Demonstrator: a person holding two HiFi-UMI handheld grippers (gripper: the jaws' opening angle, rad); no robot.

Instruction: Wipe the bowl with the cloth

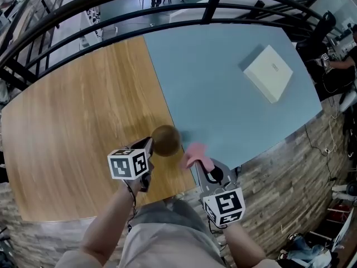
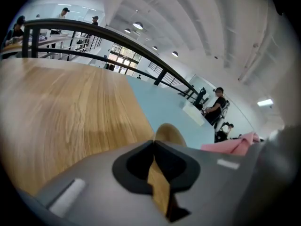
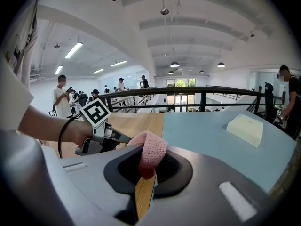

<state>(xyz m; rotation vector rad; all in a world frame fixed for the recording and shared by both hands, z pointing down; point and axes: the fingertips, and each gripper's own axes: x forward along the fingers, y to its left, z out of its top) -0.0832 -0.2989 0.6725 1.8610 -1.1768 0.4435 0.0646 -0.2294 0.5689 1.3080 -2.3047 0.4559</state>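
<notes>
Left tongs (image 1: 150,146) stand almost fully closed, pinching the rim of the wooden bowl (image 1: 166,140) at the seam between the wood and blue halves of the worktop (image 1: 72,127). Right tongs (image 1: 198,164) are clamped on the pink cloth (image 1: 196,153), just beside the bowl.

Your left gripper (image 1: 148,147), at lower centre of the head view, points up-right with its grey fingers (image 2: 94,182) pressed together and your bare left forearm (image 1: 109,222) behind it. Your right gripper (image 1: 196,163), just to its right, points up-left, clamped on a pink knitted cloth (image 3: 151,150).
</notes>
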